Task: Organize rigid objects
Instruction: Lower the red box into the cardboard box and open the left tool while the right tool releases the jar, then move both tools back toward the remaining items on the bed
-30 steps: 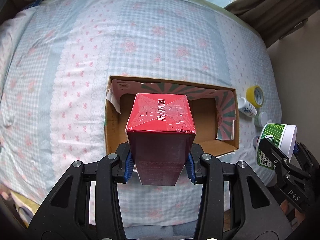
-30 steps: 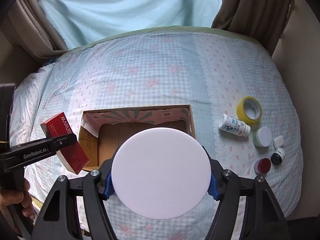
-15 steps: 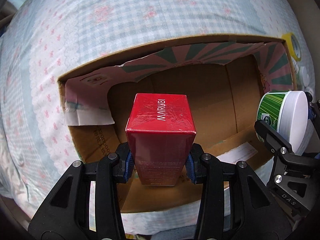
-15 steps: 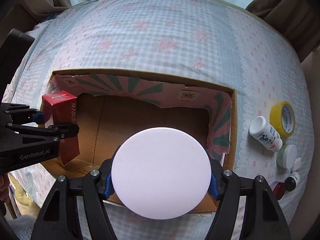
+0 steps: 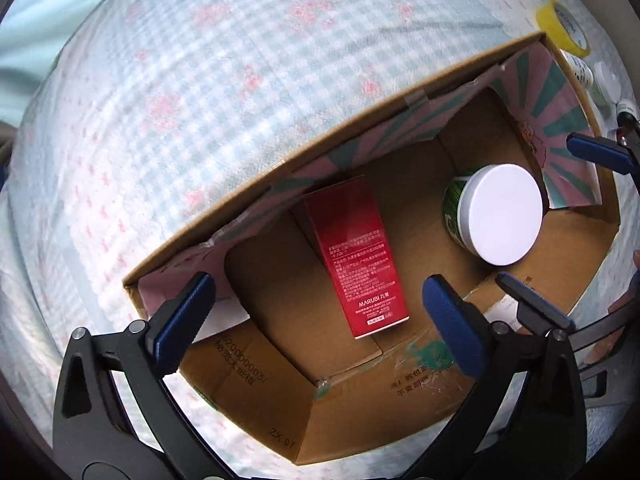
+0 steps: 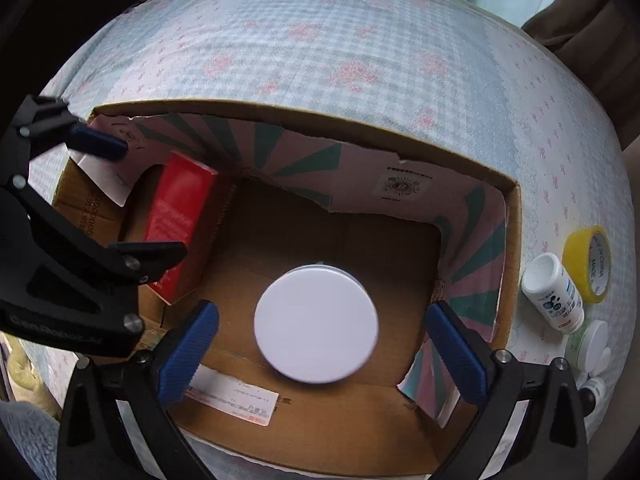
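Note:
An open cardboard box (image 5: 400,400) (image 6: 514,216) sits on the bed. A red MARUBI carton (image 5: 356,260) (image 6: 180,224) lies inside it at the left. A green tub with a white lid (image 5: 500,214) (image 6: 316,324) stands upright inside at the right. My left gripper (image 5: 316,320) is open and empty just above the red carton. My right gripper (image 6: 320,344) is open and empty above the tub; its fingers (image 5: 596,152) also show in the left wrist view.
A yellow tape roll (image 6: 592,264) (image 5: 562,24), a white bottle (image 6: 554,292), a white-lidded jar (image 6: 592,344) and a small dark bottle (image 6: 592,390) lie on the checked bedspread (image 6: 320,40) right of the box. Curtains hang behind the bed.
Both grippers lowered over the box and opened. The red carton left my left gripper and lies in the box; the tub left my right gripper and stands in the box.

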A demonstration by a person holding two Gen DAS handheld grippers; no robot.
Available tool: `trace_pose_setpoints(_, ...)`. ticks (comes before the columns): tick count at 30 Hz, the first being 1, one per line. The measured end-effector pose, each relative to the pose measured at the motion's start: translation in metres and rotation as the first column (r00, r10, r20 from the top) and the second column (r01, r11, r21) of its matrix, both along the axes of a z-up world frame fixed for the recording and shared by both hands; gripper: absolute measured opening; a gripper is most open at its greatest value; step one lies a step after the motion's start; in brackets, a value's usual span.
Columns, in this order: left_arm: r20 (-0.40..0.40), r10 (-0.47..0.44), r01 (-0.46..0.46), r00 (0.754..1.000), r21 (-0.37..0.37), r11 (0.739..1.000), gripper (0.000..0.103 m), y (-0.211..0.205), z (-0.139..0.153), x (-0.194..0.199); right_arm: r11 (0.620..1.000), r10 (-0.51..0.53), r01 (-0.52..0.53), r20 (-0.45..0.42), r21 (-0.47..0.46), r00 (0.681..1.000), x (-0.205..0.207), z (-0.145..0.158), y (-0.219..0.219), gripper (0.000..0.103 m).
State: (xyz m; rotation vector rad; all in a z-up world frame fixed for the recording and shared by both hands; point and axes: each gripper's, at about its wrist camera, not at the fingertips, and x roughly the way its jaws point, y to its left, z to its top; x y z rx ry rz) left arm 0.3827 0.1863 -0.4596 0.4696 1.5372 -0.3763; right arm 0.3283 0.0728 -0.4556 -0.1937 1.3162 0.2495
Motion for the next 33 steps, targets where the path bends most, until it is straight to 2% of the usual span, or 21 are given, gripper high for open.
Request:
trace_pose_setpoints(3,-0.014,0.023,-0.024,1.000,-0.008,1.000,0.103,0.006,0.003,-0.003,1.000,0.000,0.000,-0.042,0.021,0.999,-0.003,0.000,-0.007,0.103)
trace_pose_setpoints(9,-0.016,0.069,-0.069,0.997,-0.010,0.998,0.103,0.009,0.014,-0.011,0.999,-0.042,0.043,-0.051,0.025,0.998,-0.006,0.009,-0.015,0.103)
trace_pose_setpoints(22,0.090,0.082,-0.078,0.993,-0.049,0.996,0.103,0.017,0.070,-0.043,0.999,-0.041,0.041,0.042,0.015,0.998,-0.028,0.064,-0.013,0.103)
trace_pose_setpoints(33,0.214,0.167,-0.134,0.963,-0.160,0.978,0.103,0.043,0.142,-0.098,0.995,-0.096,0.091,0.163,0.033,0.982,-0.075,0.136,-0.017,0.103)
